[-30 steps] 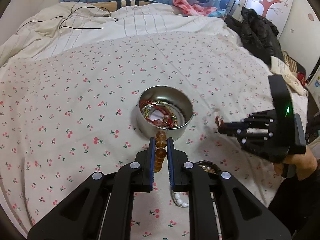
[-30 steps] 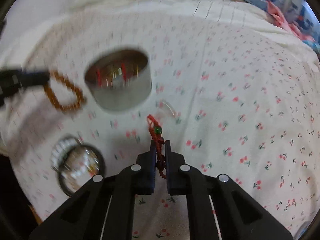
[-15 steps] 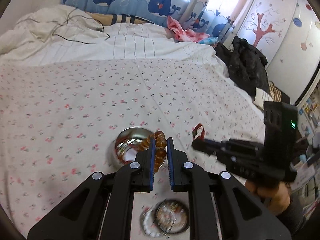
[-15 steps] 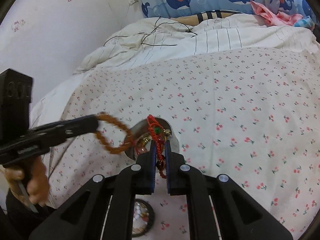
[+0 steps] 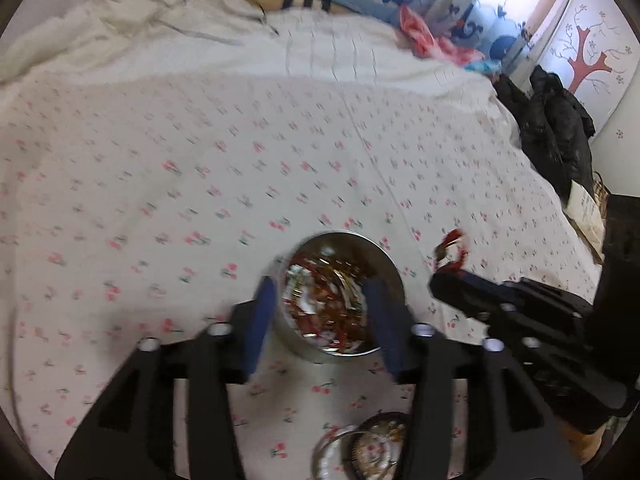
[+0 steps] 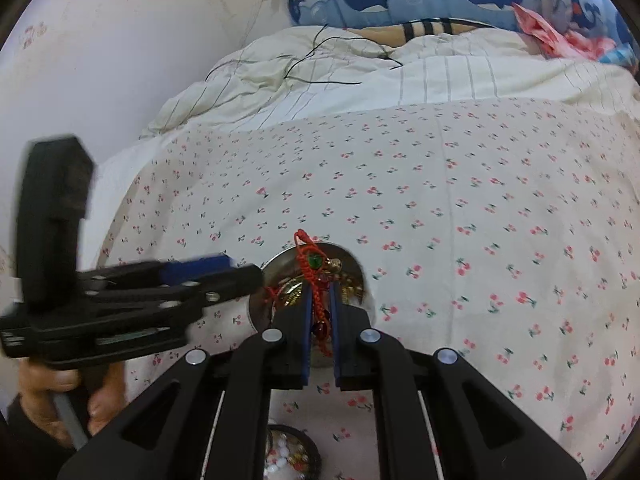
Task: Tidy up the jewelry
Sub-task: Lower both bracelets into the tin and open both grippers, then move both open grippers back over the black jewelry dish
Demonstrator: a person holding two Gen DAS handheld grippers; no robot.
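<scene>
A round metal tin (image 5: 390, 276) holding several red and gold bracelets sits on the cherry-print sheet. My left gripper (image 5: 320, 300) is open and empty, its fingers spread on either side of the tin. My right gripper (image 6: 320, 300) is shut on a red cord bracelet (image 6: 314, 272) with a green bead and a small bell, held above the tin (image 6: 362, 276). In the left wrist view the right gripper (image 5: 444, 280) comes in from the right with the red cord (image 5: 450, 246) at its tip. In the right wrist view the left gripper (image 6: 236, 276) reaches in from the left.
A dark round tray with white pearl beads (image 5: 372, 444) lies in front of the tin, also in the right wrist view (image 6: 288, 456). A rumpled duvet with a black cable (image 6: 320, 56) lies at the far side. Black clothes (image 5: 556, 128) are piled at the right.
My left gripper has opened and the amber bead bracelet has left it. The left gripper has moved down over the tin. My right gripper holds the red cord near the tin as before.
</scene>
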